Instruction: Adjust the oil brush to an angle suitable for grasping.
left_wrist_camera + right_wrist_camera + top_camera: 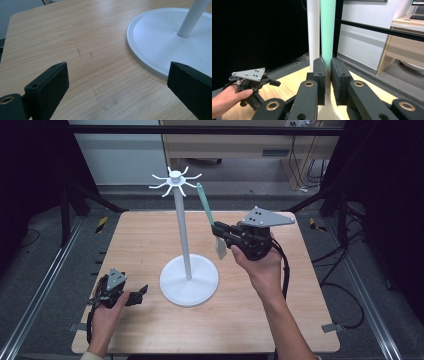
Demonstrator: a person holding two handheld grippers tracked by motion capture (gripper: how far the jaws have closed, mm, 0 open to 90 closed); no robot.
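1. Left gripper: held low over the near-left part of the wooden table by the person's left hand. In the left gripper view its jaws stand spread wide with bare tabletop between them, grasping nothing. The right-hand jaw lies just beside the rim of the stand's base.
2. Stand: white, upright near the table's middle. It has a round flat base, a thin vertical pole and a crown of curved hooks at the top. The left gripper view shows the base and the foot of the pole.
3. Spatula: mint-green handle with a pale, translucent blade at the lower end, held nearly upright and leaning slightly. It hangs in the air just right of the pole, its handle tip near the hooks; whether tip and hook touch cannot be told from the high view.
4. Right gripper: raised above the table right of the stand in the person's right hand, with a grey three-cornered plate on top. Its jaws are clenched on the spatula where handle meets blade, as the right gripper view shows.
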